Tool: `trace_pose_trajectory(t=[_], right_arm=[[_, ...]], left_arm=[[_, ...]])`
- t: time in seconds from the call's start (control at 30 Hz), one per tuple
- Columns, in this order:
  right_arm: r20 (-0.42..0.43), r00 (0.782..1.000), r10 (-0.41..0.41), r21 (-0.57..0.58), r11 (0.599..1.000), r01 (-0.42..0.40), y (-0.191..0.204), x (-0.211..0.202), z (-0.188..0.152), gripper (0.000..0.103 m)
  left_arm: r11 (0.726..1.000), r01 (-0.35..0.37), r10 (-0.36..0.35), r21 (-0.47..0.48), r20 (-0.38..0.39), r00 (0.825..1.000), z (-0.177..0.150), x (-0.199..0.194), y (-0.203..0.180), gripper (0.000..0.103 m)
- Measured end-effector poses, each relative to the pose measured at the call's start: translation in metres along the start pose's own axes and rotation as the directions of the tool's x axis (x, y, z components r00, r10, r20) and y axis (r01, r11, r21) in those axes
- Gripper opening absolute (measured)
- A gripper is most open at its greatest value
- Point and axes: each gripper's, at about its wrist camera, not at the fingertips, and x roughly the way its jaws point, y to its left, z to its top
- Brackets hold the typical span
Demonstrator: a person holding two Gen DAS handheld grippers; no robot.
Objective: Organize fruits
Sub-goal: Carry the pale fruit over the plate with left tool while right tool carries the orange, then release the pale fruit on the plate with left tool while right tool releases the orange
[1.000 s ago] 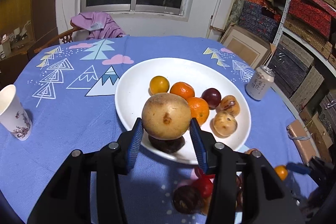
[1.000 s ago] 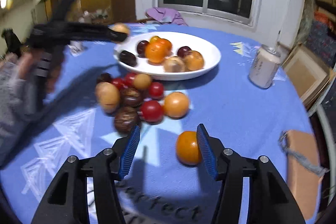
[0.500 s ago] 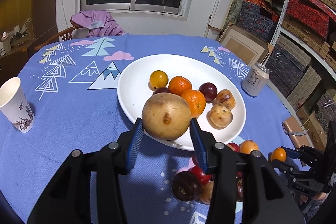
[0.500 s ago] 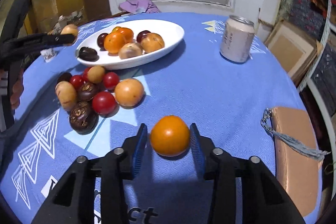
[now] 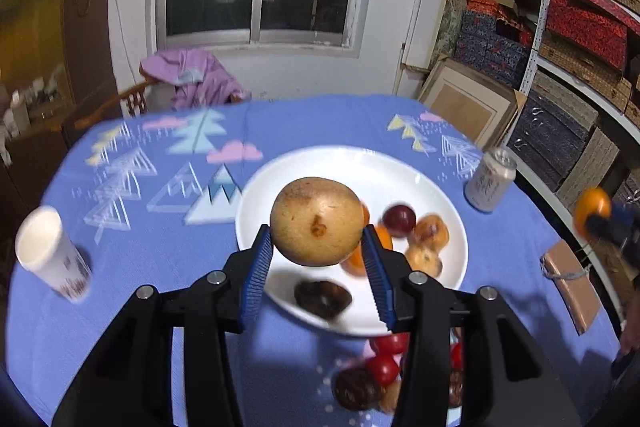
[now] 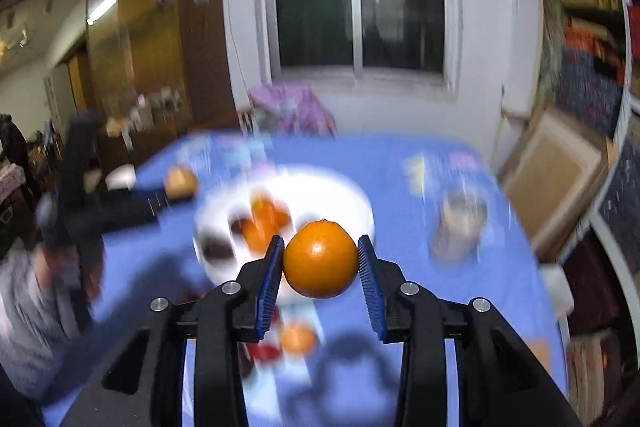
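My left gripper (image 5: 316,233) is shut on a big tan round fruit (image 5: 316,219), held above the near part of the white plate (image 5: 352,167). The plate holds oranges, a dark plum (image 5: 399,220), speckled tan fruits and a dark brown one (image 5: 323,299). My right gripper (image 6: 320,253) is shut on an orange (image 6: 320,265), lifted off the blue cloth with the plate (image 6: 344,195) blurred behind it. That orange (image 5: 591,207) also shows at the right edge of the left wrist view. A pile of loose fruit (image 5: 380,371) lies on the cloth in front of the plate.
A drink can (image 5: 490,179) stands right of the plate, a paper cup (image 5: 52,251) at the table's left edge, a brown pouch (image 5: 572,283) at its right edge. A chair with a purple garment (image 5: 192,79) is behind the table. Boxes and shelves fill the right side.
My right gripper closed on the orange that lay on the cloth and raised it well above the table. My left gripper rose a little with the tan fruit.
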Motion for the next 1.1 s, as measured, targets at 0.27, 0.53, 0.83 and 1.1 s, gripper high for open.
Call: trace_pose_trajectory(t=[0.27,0.53,0.83,1.1], right_arm=[[-0.098,0.995,0.006,0.016,1.0,-0.004,0.015,0.117,0.048,0.038],[-0.278,0.96,-0.027,0.065,0.997,0.047,0.005,0.221,0.025,0.038],[-0.361,0.933,-0.015,0.078,0.996,0.047,0.004,0.251,0.012,0.041],[-0.204,0.979,-0.011,0.07,0.997,0.026,0.01,0.171,0.036,0.057]], left_arm=[[0.998,-0.052,0.054,0.042,-0.04,0.998,0.038,0.045,-0.003,0.045],[0.997,-0.074,0.071,-0.01,-0.157,0.985,0.024,0.128,0.024,0.045],[0.995,-0.076,0.065,-0.06,-0.172,0.983,0.016,0.147,0.042,0.051],[0.996,-0.079,0.075,-0.034,-0.098,0.992,0.015,0.087,0.028,0.073]])
